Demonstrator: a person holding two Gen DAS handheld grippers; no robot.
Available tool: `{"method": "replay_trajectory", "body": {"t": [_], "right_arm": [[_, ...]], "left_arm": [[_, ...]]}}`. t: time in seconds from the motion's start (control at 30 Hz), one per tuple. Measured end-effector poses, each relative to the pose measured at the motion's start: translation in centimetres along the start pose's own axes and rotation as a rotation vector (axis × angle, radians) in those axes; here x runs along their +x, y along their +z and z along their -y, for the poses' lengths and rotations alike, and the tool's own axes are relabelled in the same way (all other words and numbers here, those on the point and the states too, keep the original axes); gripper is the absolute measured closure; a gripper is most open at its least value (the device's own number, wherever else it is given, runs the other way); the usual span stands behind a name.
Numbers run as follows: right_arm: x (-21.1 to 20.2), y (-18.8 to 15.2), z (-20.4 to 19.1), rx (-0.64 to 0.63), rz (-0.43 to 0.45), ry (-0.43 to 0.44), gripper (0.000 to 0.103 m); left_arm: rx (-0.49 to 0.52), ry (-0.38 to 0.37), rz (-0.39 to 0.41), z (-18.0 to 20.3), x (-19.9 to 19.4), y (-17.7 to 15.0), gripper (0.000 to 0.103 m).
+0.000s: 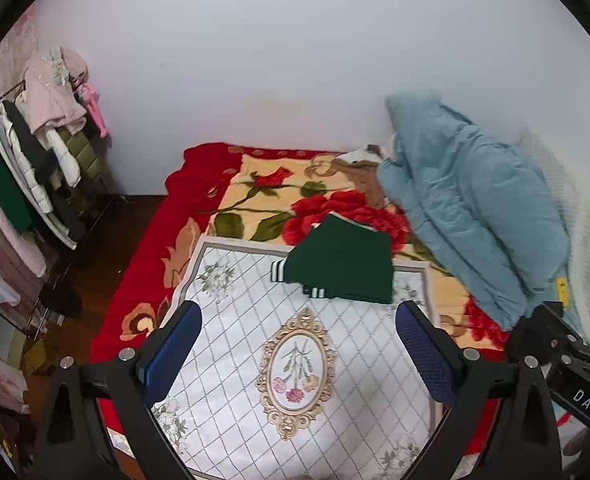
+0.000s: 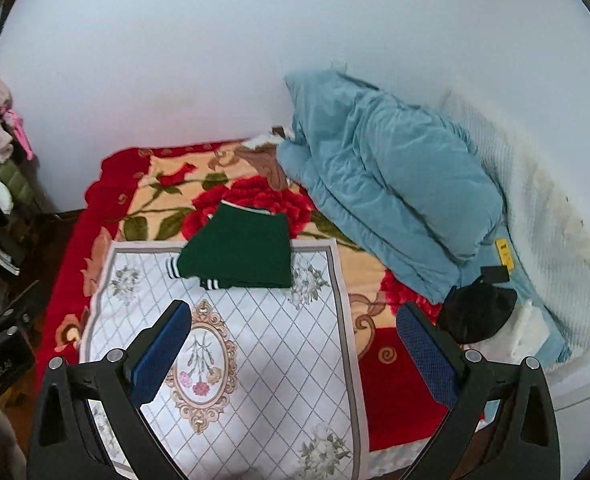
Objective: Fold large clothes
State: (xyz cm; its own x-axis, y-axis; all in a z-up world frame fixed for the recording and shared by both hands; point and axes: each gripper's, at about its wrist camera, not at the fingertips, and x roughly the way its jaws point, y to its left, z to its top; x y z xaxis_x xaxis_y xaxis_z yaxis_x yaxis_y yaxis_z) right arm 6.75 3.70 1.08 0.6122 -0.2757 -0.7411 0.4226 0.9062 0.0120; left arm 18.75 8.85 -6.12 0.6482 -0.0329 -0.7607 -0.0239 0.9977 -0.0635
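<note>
Since the dark green garment [image 1: 341,266] is seen as a compact folded stack at the far edge of the white floral mat [image 1: 255,344], folding is judged nearly finished. Both the left gripper [image 1: 297,354] and right gripper [image 2: 295,354] are held wide open, empty. Ample bare mat is left nearby; the blue quilt [image 2: 391,196] crowds the right.

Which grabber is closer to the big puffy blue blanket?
The right gripper. The blue blanket lies just ahead of it, a little to its right. The left gripper hangs over the white mat, and the blanket is farther off to its right side.
</note>
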Motion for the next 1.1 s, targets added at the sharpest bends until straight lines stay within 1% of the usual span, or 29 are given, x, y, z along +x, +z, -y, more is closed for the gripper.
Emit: {"method": "replay_trajectory", "body": {"t": [0.17,0.33,0.47,0.7,1.1], "right_arm": [[-4.5,-0.1,1.0,-0.016,0.039,0.015,0.000],[-7.0,0.3,1.7,-0.048,0.045,0.005,0.000],[-8.1,0.9,2.2,-0.055,0.030,0.019,0.000],[-9.9,1.4,3.5,-0.060,0.059,0.007,0.000],[-10.4,2.2,4.2,-0.077,0.080,-0.010,0.000]], "left_arm": [[-0.003,-0.006,0.014,0.5,-2.5,-0.2,0.002],[0.022,-0.005,-0.001,1.4,-4.3,-0.6,0.002],[0.024,-0.001,-0.002,1.8,-5.4,-1.0,0.002],[0.014,0.013,0.016,2.3,-6.6,-1.0,0.002],[0.012,0.008,0.030,2.6,-7.6,-1.3,0.002]]}}
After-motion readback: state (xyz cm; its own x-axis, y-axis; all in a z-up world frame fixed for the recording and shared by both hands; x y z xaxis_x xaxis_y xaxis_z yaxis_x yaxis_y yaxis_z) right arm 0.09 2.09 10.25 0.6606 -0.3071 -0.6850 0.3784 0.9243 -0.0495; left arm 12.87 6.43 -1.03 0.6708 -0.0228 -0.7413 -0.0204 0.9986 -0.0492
